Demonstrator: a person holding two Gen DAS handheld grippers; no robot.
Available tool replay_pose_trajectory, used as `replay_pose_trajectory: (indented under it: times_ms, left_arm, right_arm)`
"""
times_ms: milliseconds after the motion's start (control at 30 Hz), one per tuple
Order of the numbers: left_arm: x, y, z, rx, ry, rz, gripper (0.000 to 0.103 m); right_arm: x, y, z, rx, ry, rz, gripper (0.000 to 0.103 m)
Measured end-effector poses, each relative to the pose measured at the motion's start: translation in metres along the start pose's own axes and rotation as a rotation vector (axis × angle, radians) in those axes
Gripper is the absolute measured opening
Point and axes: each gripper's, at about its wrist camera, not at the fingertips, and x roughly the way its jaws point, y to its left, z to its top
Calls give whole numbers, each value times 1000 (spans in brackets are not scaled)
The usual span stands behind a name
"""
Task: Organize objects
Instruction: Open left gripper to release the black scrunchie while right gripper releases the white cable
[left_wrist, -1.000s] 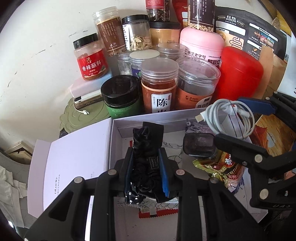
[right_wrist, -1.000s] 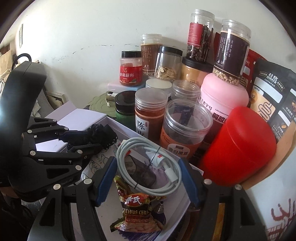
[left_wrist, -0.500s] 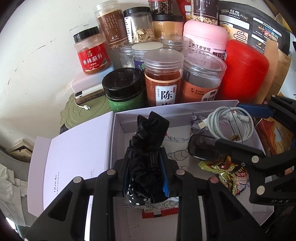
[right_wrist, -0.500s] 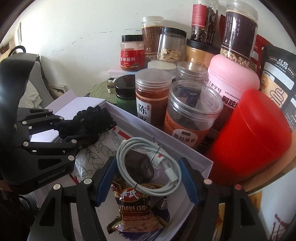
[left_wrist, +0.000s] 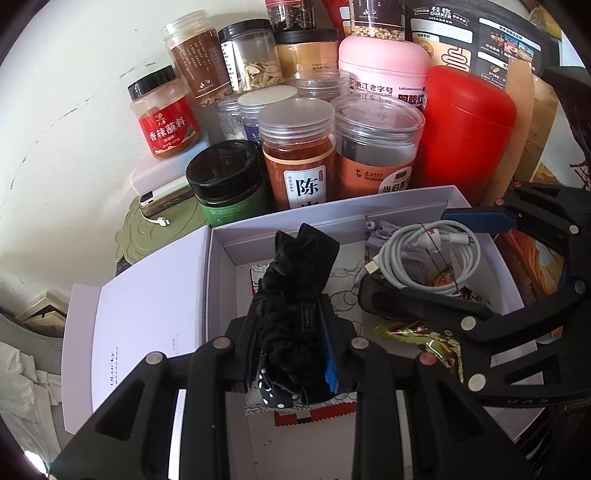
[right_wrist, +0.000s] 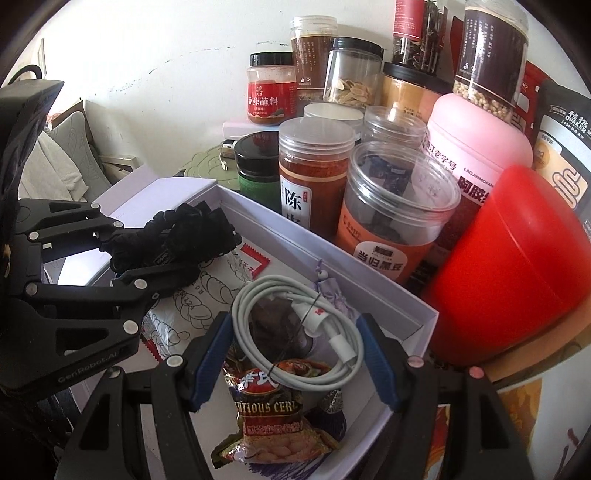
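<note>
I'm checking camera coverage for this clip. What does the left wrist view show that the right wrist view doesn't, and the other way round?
Only the left wrist view shows the open white lid flap with small print and the blue pads of the left tool shut on the black ruffled fabric item.

Only the right wrist view shows the snack packet's printed front, and the right tool open around the coiled white cable.

Both show the white cardboard box, the cable, the red plastic canister and the jars.
</note>
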Motion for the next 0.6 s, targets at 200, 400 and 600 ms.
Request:
replay_pose_trajectory:
  times_ms: [200,400,600]
  left_arm:
    - [-2,-1,0,5,1,-13,24]
    - [-1,-1,-2,1,9,-12,24]
    - [1,3,-2,-14,20,-11,24]
  right_arm:
    - [-2,0,0,2,8,0,70]
    - [-4,1,-1,-11,15,-6,70]
    - [-4,1,-2,-13,23,-5,70]
